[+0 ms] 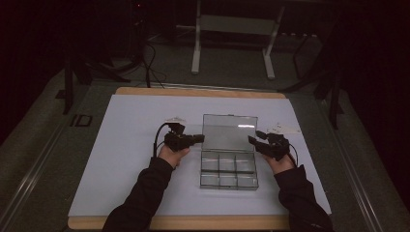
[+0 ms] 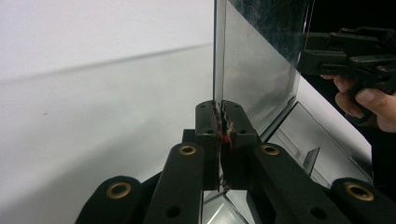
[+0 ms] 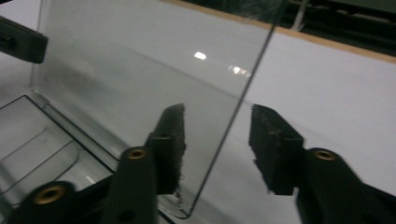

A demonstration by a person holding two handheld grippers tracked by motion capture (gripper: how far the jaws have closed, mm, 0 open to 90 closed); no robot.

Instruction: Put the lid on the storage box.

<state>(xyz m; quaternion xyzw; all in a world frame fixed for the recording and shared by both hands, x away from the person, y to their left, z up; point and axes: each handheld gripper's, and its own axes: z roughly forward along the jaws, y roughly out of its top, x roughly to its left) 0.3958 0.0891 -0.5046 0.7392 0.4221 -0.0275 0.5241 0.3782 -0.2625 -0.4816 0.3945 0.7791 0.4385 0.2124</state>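
A clear plastic compartment box [image 1: 228,173] lies on the white table sheet, its clear lid [image 1: 228,131] standing upright. My left gripper [image 1: 198,139] is shut on the lid's left edge [image 2: 218,70], jaws pinched together around the thin plastic [image 2: 223,122]. My right gripper [image 1: 255,137] is open at the lid's right edge. In the right gripper view the lid edge [image 3: 243,88] runs between the two spread jaws [image 3: 217,126], one pad [image 3: 172,140] behind the plastic and the other [image 3: 271,140] on the near side, apart from it. The box's compartments [image 3: 32,144] look empty.
The white sheet [image 1: 121,145] covers a wooden board [image 1: 193,92] on a dark floor. A metal stand [image 1: 232,34] rises beyond the table's far edge. Small white tags [image 1: 284,128] lie near each hand. The other hand and gripper [image 2: 359,70] show past the lid.
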